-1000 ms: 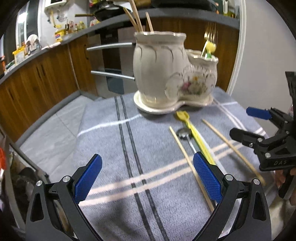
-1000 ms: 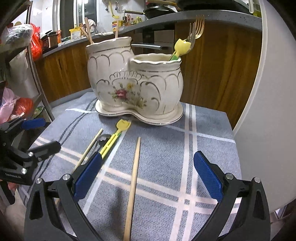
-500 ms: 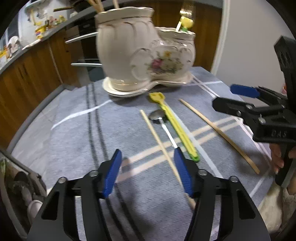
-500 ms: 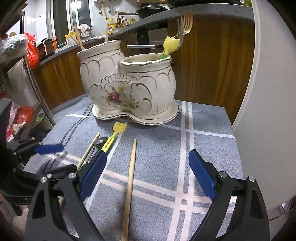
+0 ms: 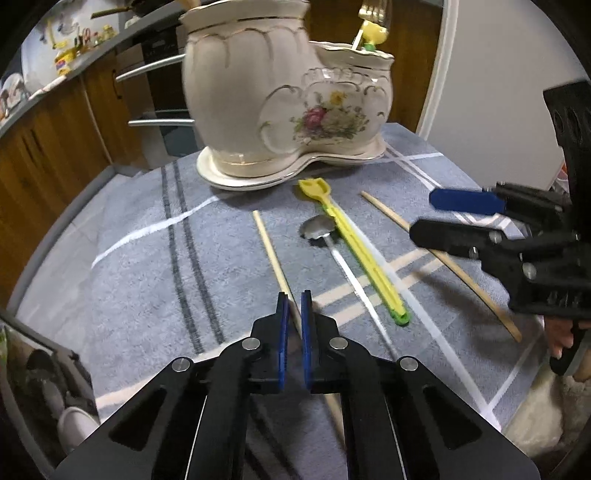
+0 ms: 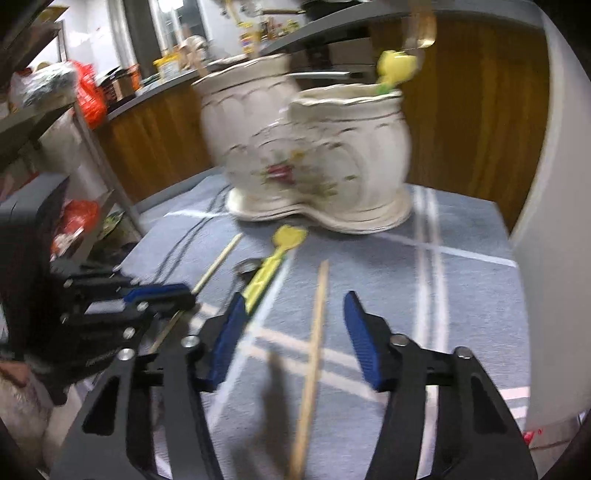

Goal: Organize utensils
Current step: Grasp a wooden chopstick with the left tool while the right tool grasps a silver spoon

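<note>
On the blue-grey striped cloth (image 5: 147, 280) lie two wooden chopsticks, a yellow plastic utensil (image 5: 354, 251) and a metal spoon (image 5: 319, 227). My left gripper (image 5: 294, 314) is shut on the left chopstick (image 5: 271, 251), which runs on under the fingers. The right chopstick (image 6: 314, 332) lies between the blue pads of my right gripper (image 6: 295, 310). Those jaws are closing and their pads stand clear of the stick. Behind stands the cream floral two-pot holder (image 5: 288, 96) with a gold fork (image 5: 373, 29) in its small pot. Each gripper shows in the other's view: right gripper (image 5: 424, 214), left gripper (image 6: 184, 297).
Wooden cabinets (image 5: 55, 147) and a counter run behind the table. A white wall (image 6: 554, 221) stands close on the right. A shelf with red bags (image 6: 85, 99) is at the left. The cloth's left edge drops to the floor (image 5: 44, 369).
The left jaws have shut on the left chopstick. The right jaws have narrowed around the right chopstick. Both cameras have tipped further down toward the cloth.
</note>
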`<state>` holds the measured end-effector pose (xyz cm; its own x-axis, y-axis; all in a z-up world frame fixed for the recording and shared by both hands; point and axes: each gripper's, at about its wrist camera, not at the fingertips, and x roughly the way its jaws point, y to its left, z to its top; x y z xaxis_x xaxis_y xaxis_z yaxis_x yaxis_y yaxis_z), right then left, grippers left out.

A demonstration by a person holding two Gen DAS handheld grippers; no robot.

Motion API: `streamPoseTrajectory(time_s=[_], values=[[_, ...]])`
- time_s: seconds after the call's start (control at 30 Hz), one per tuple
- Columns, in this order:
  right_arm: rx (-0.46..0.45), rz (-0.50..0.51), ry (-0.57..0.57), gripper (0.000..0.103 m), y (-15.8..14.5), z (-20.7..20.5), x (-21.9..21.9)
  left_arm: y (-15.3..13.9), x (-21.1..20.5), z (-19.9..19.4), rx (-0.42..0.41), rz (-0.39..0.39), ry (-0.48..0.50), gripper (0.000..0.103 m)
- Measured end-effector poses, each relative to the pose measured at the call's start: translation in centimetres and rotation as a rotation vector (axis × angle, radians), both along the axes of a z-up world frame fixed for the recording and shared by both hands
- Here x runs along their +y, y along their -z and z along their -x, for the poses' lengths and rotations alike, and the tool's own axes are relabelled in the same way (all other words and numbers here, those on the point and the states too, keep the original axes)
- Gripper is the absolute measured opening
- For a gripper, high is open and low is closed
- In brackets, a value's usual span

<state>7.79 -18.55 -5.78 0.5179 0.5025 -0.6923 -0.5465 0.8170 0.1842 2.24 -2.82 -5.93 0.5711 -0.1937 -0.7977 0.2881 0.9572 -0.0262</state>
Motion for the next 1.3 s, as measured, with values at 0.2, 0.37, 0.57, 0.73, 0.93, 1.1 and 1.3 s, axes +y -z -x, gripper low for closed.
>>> streamPoseTrajectory(time_s=[0.2,0.37,0.57,0.73,0.93,1.1,1.3], values=[[0.005,0.061,-0.084,0.027,-0.2,1.0,3.5,-0.1,1.5,0.1,0.011,0.019,-0.013,0.006],[0.027,0.162,-0.104,0.021,0.3,0.8,6.3,-0.3,2.2,0.3,0.014,0.024,-0.010,0.006],[0.047,0.277,-0.075,0.016,0.5,-0.1,8.3,-0.2,2.5,0.4,0.021,0.036,-0.005,0.006],[0.056,0.345,-0.071,0.017,1.1,-0.9,9.7,-0.1,2.4,0.5,0.022,0.040,0.003,0.006],[0.057,0.306,-0.055,0.009,1.2,-1.2,9.4,-0.1,2.5,0.6,0.023,0.040,0.005,0.006],[0.001,0.168,-0.013,0.001,-0.2,-0.1,6.7,0.0,1.8,0.5,0.020,0.017,0.007,0.006],[-0.064,-0.049,0.013,0.001,-2.1,2.0,2.4,-0.1,0.6,-0.2,0.029,-0.059,0.001,0.006]])
